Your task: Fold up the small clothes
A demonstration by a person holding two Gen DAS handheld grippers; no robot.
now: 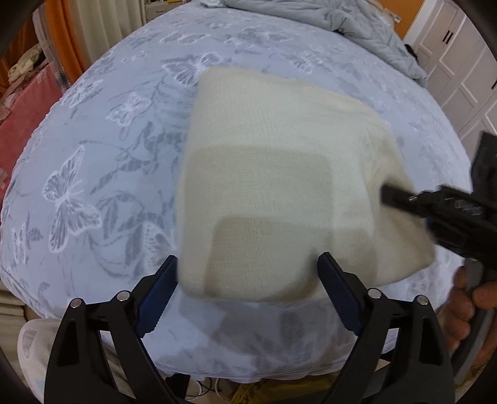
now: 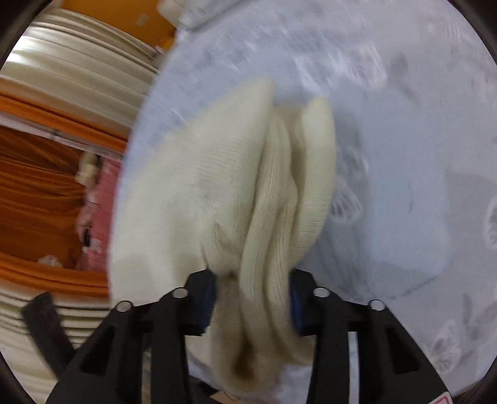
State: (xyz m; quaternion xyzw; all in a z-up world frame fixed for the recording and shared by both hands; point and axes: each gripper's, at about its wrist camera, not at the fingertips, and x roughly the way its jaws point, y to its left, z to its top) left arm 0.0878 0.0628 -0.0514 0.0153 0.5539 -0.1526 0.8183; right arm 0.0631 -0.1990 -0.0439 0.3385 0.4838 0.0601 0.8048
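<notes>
A cream knitted garment, folded into a thick pad, is held above the blue butterfly-print bed. My right gripper comes in from the right and is shut on the garment's right edge. In the right wrist view the folded layers bunch between the jaws of my right gripper. My left gripper is open, its blue-padded fingers either side of the garment's near edge, not gripping it.
A grey quilt lies crumpled at the bed's far right. White cupboard doors stand on the right. Orange curtains and pink bedding are beyond the bed's left edge. The person's hand holds the right gripper handle.
</notes>
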